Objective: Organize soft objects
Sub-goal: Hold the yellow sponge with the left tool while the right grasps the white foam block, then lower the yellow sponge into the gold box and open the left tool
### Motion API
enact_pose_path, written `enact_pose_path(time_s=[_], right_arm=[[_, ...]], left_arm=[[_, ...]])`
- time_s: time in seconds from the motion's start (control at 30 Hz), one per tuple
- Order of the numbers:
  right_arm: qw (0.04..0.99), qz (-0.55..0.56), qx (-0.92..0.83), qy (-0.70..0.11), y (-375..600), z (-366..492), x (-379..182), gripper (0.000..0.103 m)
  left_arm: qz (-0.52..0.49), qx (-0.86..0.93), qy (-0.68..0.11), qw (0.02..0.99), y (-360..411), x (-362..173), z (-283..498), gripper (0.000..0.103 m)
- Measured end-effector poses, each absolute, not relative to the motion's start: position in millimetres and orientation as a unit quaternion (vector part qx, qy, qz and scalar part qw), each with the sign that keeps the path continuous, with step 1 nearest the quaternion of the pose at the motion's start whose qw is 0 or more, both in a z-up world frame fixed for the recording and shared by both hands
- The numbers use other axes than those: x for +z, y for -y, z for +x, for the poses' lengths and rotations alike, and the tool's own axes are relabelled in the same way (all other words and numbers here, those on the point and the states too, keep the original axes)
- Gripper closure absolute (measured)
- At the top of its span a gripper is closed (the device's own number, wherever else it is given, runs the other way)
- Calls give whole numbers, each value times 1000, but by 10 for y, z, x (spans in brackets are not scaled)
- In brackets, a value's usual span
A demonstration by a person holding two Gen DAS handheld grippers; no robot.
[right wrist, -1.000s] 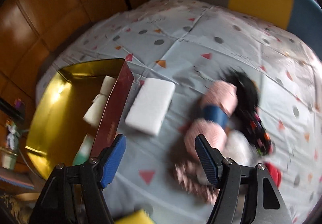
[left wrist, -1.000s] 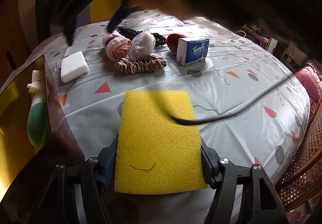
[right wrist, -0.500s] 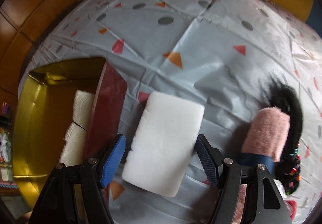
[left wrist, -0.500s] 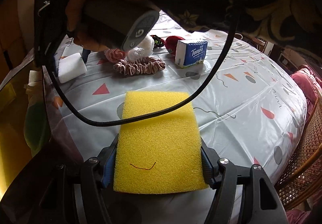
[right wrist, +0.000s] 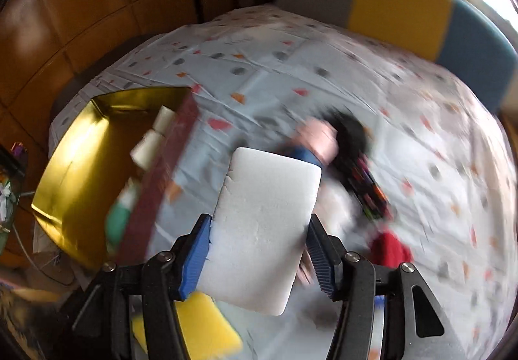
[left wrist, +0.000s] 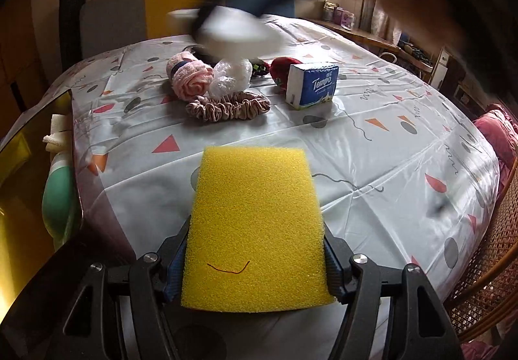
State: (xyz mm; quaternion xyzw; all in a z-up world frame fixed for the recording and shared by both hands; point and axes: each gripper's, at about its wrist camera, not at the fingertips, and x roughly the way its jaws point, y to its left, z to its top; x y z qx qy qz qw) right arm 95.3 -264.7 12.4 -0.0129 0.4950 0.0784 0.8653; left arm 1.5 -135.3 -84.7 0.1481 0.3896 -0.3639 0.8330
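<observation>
The left tool (left wrist: 254,266) gripped a yellow sponge (left wrist: 255,224); the right tool (right wrist: 259,250) clamped a white sponge (right wrist: 262,224) above the tabletop (right wrist: 323,52).

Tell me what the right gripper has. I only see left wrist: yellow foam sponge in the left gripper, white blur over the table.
Observer: The right gripper is shut on a white rectangular foam block, pads on its long sides.
Operator: Over the box?
Observer: No. In the right wrist view the gold-lined box with the maroon wall sits to the block's left.
Operator: Room in there?
Observer: Looks so: cream rolls and a green item hug the maroon wall, and the gold floor beyond shows bare.
</observation>
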Motion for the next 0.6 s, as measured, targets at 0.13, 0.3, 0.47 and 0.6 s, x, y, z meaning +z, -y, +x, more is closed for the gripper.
enact_pose_path(time_s=[0.13, 0.3, 0.47, 0.6], right_arm=[[855, 16, 55, -515, 2950, 532, -101, 44], [843, 37, 48, -535, 3036, 202, -457, 44], [838, 47, 43, -542, 3003, 137, -817, 43], [841, 34, 51, -537, 2990, 111, -821, 42]], left_arm=[[143, -356, -396, 834, 1329, -829, 16, 35], [126, -341, -407, 838, 1264, -766, 28, 35], [119, -331, -393, 850, 1163, -565, -35, 35], [98, -322, -377, 863, 1040, -291, -78, 35]])
